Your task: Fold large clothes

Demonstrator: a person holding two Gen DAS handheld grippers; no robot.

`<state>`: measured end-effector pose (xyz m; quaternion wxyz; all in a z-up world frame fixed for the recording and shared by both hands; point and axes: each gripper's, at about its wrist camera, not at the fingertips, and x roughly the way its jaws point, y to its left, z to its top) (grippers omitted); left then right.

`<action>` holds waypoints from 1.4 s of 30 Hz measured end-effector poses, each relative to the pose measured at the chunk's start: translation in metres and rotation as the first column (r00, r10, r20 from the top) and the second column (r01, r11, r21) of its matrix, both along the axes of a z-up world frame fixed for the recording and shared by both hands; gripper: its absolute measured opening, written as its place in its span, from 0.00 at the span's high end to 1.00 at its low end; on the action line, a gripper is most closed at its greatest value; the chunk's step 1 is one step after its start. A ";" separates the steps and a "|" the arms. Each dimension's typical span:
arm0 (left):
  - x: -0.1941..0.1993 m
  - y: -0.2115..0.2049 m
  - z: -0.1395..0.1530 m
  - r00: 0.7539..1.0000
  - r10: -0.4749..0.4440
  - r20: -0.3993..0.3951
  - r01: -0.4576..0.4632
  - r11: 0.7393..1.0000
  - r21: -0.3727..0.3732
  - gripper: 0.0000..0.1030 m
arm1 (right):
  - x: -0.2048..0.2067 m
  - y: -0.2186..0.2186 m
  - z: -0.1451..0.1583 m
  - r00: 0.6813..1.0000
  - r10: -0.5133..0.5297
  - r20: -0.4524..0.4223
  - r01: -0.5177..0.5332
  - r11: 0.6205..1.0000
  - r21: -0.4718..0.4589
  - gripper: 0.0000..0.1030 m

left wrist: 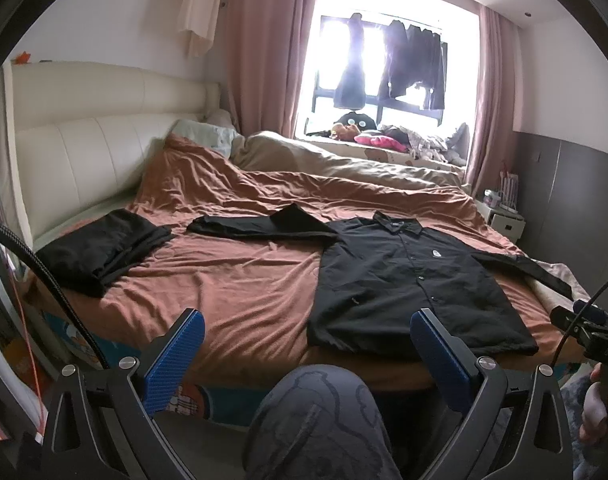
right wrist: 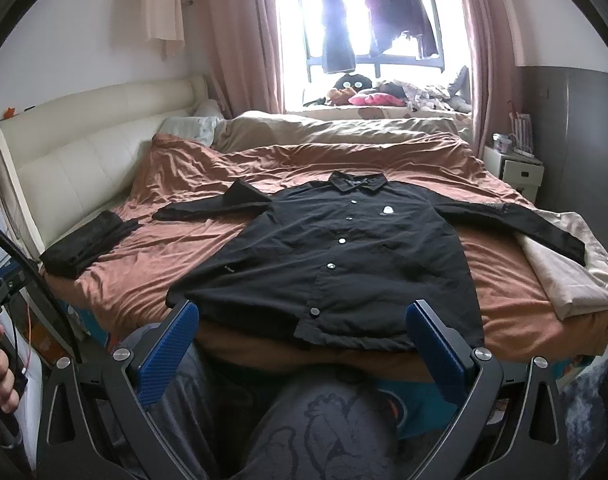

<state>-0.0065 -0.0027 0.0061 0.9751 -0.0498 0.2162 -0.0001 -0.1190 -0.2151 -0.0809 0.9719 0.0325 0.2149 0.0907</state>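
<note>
A black long-sleeved button-front shirt lies face up and spread flat on a rumpled rust-brown bed sheet, its collar toward twelve o'clock and its hem at the bed's near edge. One sleeve stretches out toward nine o'clock, the other toward three o'clock, where its cuff rests on a folded cream cloth. White buttons run down the front, and a small white badge sits on the chest. At about nine o'clock from the shirt, near the cream padded headboard, a folded pile of black garments lies on the sheet, well apart from the shirt's body. The left gripper hangs below the bed edge with its blue-padded fingers spread wide, released and empty. The right gripper is likewise released, its blue pads wide apart and framing the shirt's hem without touching it. A knee in grey patterned trousers shows between the fingers. Dark clothes hang in the bright window at twelve o'clock.
</note>
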 end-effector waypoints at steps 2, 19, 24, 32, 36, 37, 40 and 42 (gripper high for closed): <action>0.000 -0.001 0.001 1.000 0.000 0.003 0.000 1.000 0.001 0.00 | -0.001 0.000 0.000 1.000 0.000 0.000 0.000 1.000 0.001 0.00; -0.005 -0.005 0.003 1.000 -0.022 0.011 0.022 1.000 -0.011 0.00 | -0.003 -0.005 0.002 1.000 -0.007 0.006 0.007 1.000 0.003 0.00; -0.006 -0.005 0.001 0.999 -0.028 0.017 0.029 0.999 -0.015 0.00 | -0.002 -0.005 -0.001 1.000 -0.021 0.011 0.021 1.000 0.001 0.00; -0.014 -0.008 0.003 0.998 -0.059 0.024 0.059 0.998 -0.008 0.00 | -0.014 -0.004 0.000 0.999 -0.028 0.020 0.027 1.000 0.004 0.00; -0.022 -0.006 0.004 0.997 -0.071 0.031 0.071 0.997 -0.005 0.00 | -0.021 -0.003 0.001 0.999 -0.030 0.025 0.030 1.000 0.000 0.00; -0.024 -0.005 0.005 0.997 -0.073 0.031 0.074 0.997 -0.007 0.00 | -0.023 -0.004 0.001 0.999 -0.032 0.027 0.032 1.000 -0.001 0.00; -0.026 -0.004 0.007 0.997 -0.071 0.032 0.071 0.997 -0.004 0.00 | -0.028 -0.003 0.002 0.999 -0.036 0.031 0.036 0.999 -0.001 0.00; -0.028 -0.003 0.009 0.997 -0.071 0.033 0.071 0.997 0.001 0.00 | -0.032 -0.004 0.003 0.999 -0.034 0.035 0.034 0.999 0.004 0.00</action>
